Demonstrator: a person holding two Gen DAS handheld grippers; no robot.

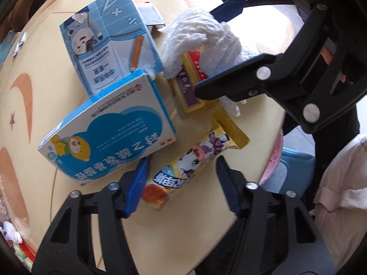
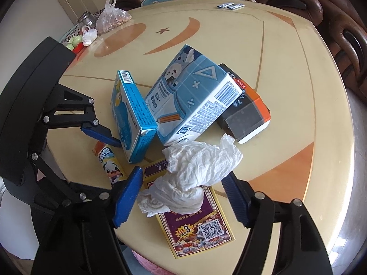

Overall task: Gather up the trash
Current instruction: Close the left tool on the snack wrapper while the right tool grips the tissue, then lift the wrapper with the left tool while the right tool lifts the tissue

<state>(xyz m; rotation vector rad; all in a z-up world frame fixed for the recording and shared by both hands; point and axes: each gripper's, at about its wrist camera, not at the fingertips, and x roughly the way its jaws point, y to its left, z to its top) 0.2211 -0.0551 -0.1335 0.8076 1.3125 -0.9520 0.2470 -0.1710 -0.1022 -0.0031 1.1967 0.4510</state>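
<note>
Left gripper (image 1: 181, 183) spread over snack wrapper (image 1: 183, 167), right gripper (image 2: 183, 197) spread round crumpled tissue (image 2: 197, 167); cartons at 11 o'clock uncollected.

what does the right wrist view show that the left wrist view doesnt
Only the right wrist view: a black and orange box, a clear plastic bag of snacks and a glass jar.

Only the left wrist view: a pink round edge below the table's rim.

Both: the crumpled white tissue on the yellow flattened carton, the blue milk carton, the blue and white medicine box, the yellow cartoon snack wrapper, the round beige table, the left gripper and right gripper.
</note>
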